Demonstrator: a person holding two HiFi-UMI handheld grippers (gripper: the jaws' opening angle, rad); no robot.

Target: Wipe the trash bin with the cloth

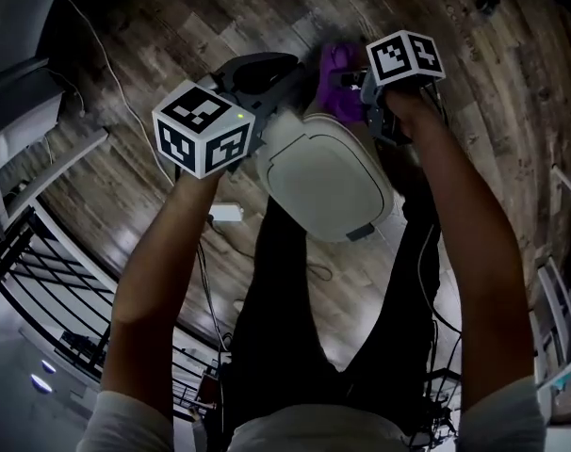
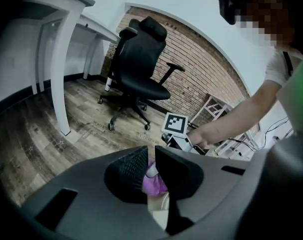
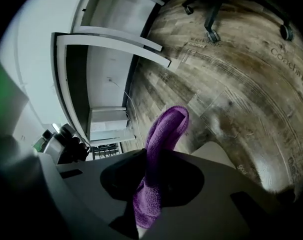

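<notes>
The white trash bin (image 1: 328,172) stands on the wooden floor below me, its lid facing up. My left gripper (image 1: 295,97) reaches to the bin's far edge, and its jaws stand close together on the cream rim (image 2: 159,206). A purple cloth (image 1: 340,73) hangs at that same far edge, with my right gripper (image 1: 356,81) shut on it. In the right gripper view the cloth (image 3: 164,129) sticks up in a loop between the jaws of the right gripper (image 3: 151,169), and the bin (image 3: 216,151) shows just beyond. The cloth (image 2: 154,183) also shows through the left gripper (image 2: 152,159).
A black office chair (image 2: 141,69) stands before a brick wall, with a white desk leg (image 2: 59,74) to its left. A white power adapter (image 1: 227,213) and cables lie on the floor near the person's legs. A dark railing (image 1: 40,271) runs at the lower left.
</notes>
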